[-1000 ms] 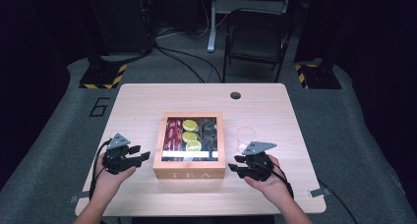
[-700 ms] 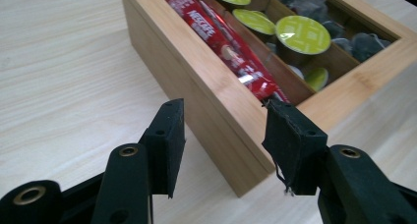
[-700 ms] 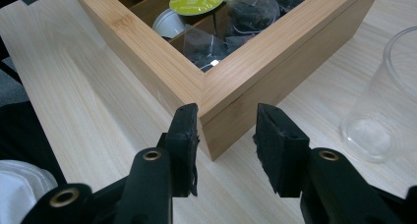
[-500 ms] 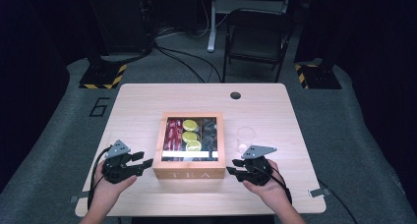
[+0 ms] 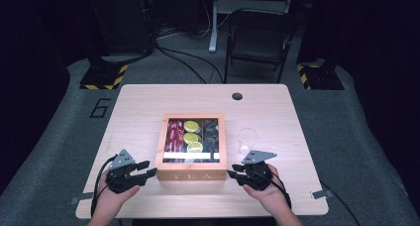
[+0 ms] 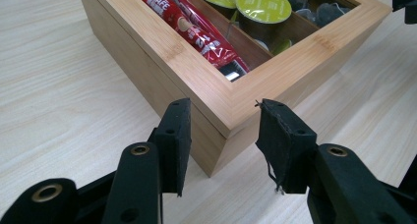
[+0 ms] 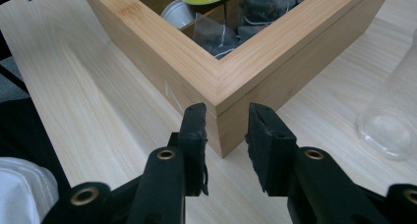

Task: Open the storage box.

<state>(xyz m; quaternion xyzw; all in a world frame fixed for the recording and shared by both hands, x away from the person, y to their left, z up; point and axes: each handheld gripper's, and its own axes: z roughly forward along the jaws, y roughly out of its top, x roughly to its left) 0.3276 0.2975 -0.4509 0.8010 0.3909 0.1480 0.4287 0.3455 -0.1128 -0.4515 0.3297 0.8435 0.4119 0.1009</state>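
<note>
While both hands rest at the table's near edge, each gripper points at a front corner of the wooden tea box [image 5: 191,162], which sits mid-table.

At the box's near-left corner the left gripper [image 5: 147,169] has its jaws apart, the corner just ahead between them; the right gripper [image 5: 233,174] faces the near-right corner, jaws likewise apart and, as far as its own view shows, not quite touching the wood. Inside lie red sachets [image 6: 189,21], green-lidded capsules [image 6: 263,5] and dark tea bags [image 7: 265,3]. A clear plastic cup [image 5: 247,139] stands just right of the box.
</note>
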